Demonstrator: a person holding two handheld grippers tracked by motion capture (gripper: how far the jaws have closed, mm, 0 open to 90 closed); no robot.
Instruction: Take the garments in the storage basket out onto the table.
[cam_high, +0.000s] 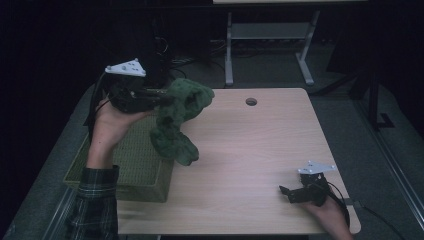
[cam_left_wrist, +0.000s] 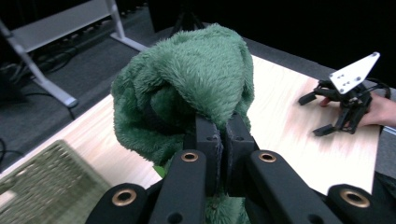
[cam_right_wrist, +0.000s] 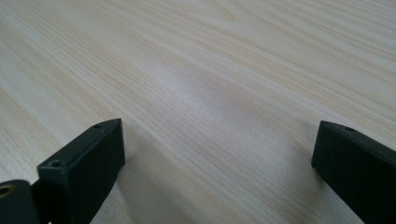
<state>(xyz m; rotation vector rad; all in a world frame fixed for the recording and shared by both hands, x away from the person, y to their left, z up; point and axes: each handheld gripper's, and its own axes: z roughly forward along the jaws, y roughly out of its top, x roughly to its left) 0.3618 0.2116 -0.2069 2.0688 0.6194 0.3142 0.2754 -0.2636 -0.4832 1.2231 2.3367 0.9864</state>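
Gripping the green cloth (cam_left_wrist: 187, 88), left tool (cam_left_wrist: 223, 140) clamps; right tool (cam_right_wrist: 217, 158) rests wide on table (cam_right_wrist: 210, 70).

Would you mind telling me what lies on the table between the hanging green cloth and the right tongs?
Nothing: in the high view, bare wood runs from the green cloth to the open right tongs.

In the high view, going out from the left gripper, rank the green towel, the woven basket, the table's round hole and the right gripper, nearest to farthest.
1. Green towel, clamped in the left gripper.
2. Woven basket, just below it at the table's left edge.
3. Round hole, toward the far middle.
4. Right gripper, open at the near right corner.
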